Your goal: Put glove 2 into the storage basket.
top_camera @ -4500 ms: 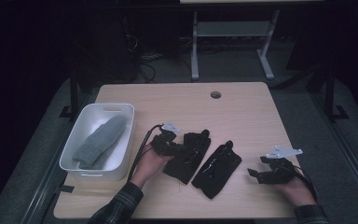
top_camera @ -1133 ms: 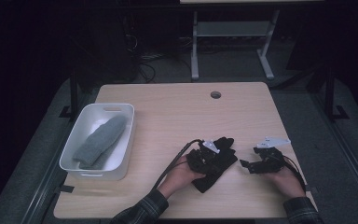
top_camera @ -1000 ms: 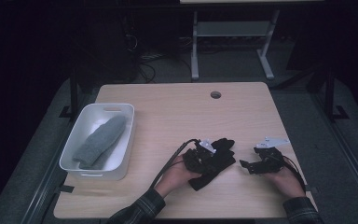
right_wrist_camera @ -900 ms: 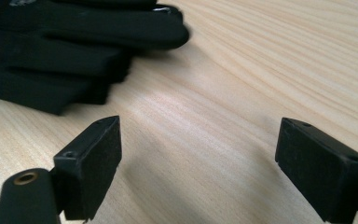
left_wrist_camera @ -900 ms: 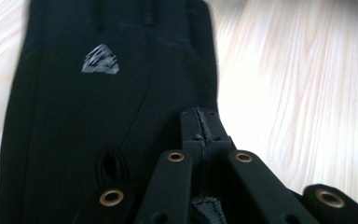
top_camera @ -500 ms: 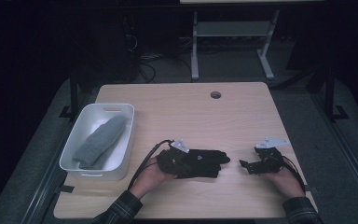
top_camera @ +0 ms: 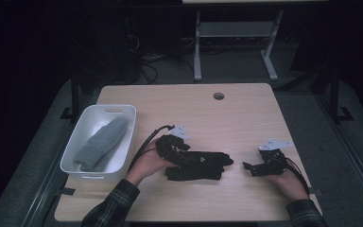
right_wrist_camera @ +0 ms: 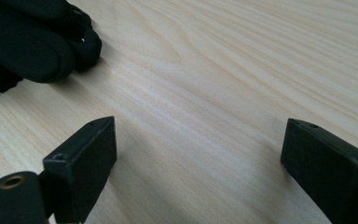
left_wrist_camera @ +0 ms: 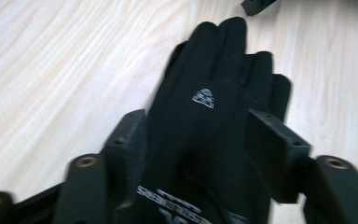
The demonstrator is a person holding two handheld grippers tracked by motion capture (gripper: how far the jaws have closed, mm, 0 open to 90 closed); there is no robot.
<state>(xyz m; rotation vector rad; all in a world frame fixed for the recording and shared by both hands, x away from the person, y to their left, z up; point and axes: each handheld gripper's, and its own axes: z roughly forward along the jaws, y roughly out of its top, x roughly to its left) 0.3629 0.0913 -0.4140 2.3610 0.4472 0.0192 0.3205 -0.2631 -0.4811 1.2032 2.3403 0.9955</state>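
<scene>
- The black gloves (top_camera: pixel 199 163) lie stacked near the table's (top_camera: pixel 246 118) front edge, between the two grippers, fingers toward the right one.
- The left gripper (left_wrist_camera: pixel 200 140) has its jaws pinching the top glove across the palm, cuff end nearest the hand.
- The right gripper (right_wrist_camera: pixel 198 154) rests just beside the fingertips, jaws spread, holding nothing.
- The step looks like moving the pair; a bin (top_camera: pixel 127 137) with a grey cloth (top_camera: pixel 99 144) sits to the left.
- Best keep the pinch firm and through both layers, or the lower glove may stay behind.
</scene>
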